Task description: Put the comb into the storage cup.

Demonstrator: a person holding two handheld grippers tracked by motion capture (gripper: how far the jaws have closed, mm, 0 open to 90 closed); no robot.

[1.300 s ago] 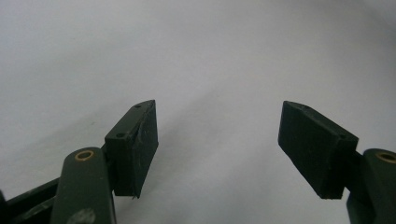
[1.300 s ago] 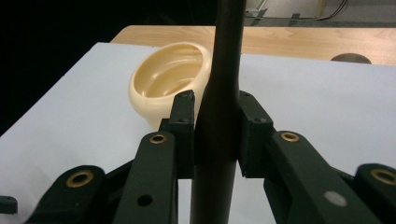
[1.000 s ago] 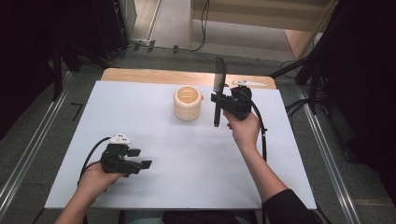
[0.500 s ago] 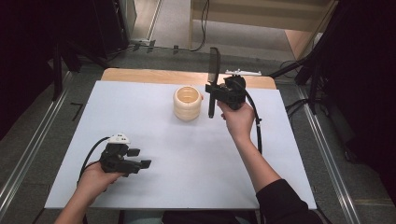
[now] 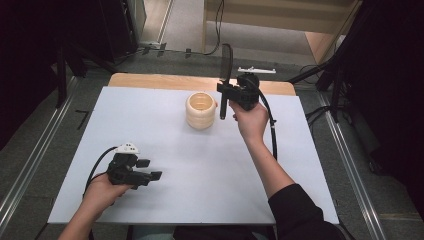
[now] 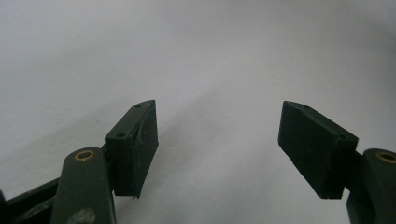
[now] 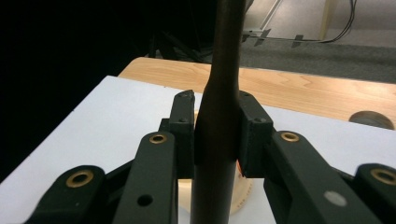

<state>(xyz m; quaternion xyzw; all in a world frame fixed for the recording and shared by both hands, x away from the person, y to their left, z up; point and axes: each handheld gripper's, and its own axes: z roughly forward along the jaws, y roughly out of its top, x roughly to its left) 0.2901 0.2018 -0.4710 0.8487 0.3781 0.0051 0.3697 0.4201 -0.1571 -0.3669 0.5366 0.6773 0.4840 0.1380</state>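
Observation:
My right gripper (image 5: 231, 93) is shut on a long dark utensil (image 5: 225, 61), held upright with its flat end up and its handle end (image 5: 222, 111) hanging just right of a cream ribbed holder (image 5: 200, 110). In the right gripper view, both jaws of the right gripper (image 7: 215, 127) clamp the utensil's shaft (image 7: 225, 51), and the holder (image 7: 243, 192) shows below and behind it. My left gripper (image 5: 149, 169) rests low at the front left of the white board, open. In the left gripper view, the left gripper (image 6: 219, 144) has nothing between its jaws.
The white board (image 5: 200, 170) lies on a wooden table whose strip (image 5: 150, 81) shows along the far edge. A white bar (image 5: 256, 70) lies on the floor beyond. Dark stands and cables ring the table.
My right gripper has carried the utensil a little to the left and farther back, closer to the holder. The left gripper has stayed put.

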